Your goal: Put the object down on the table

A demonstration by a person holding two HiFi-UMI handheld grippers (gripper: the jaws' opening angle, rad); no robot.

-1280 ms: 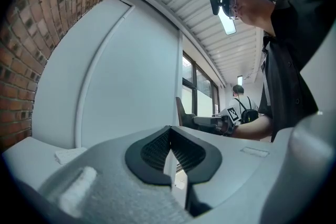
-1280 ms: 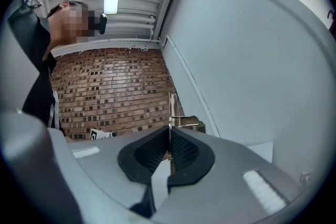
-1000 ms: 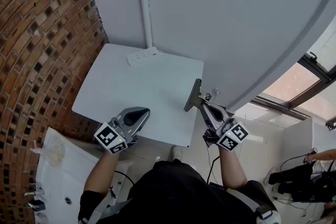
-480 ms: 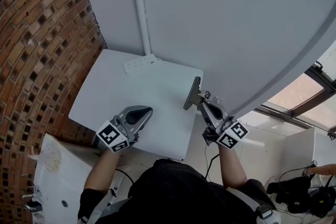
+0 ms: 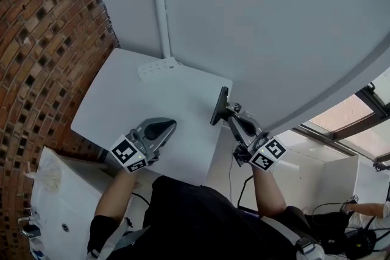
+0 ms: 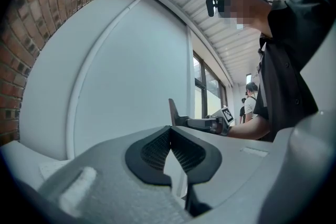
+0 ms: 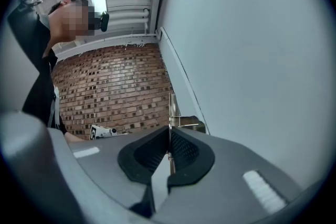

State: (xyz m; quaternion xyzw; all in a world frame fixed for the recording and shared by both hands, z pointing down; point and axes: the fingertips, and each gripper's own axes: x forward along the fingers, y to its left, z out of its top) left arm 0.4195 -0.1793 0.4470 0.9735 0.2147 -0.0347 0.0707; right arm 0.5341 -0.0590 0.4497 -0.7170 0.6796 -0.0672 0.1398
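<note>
At frame centre, the right gripper (image 5: 234, 118) pinches a thin dark metal plate (image 5: 218, 107) at its tips; the left gripper (image 5: 163, 127) is closed and empty.

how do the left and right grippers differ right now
The left gripper is shut on nothing; the right gripper is shut on a flat metal object. The left gripper is over the table; the right gripper's body lies past its right edge. Both are gray with marker cubes.

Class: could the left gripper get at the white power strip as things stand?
Probably yes: the left gripper, shut and empty, hovers over the table; only bare tabletop lies before the power strip.
</note>
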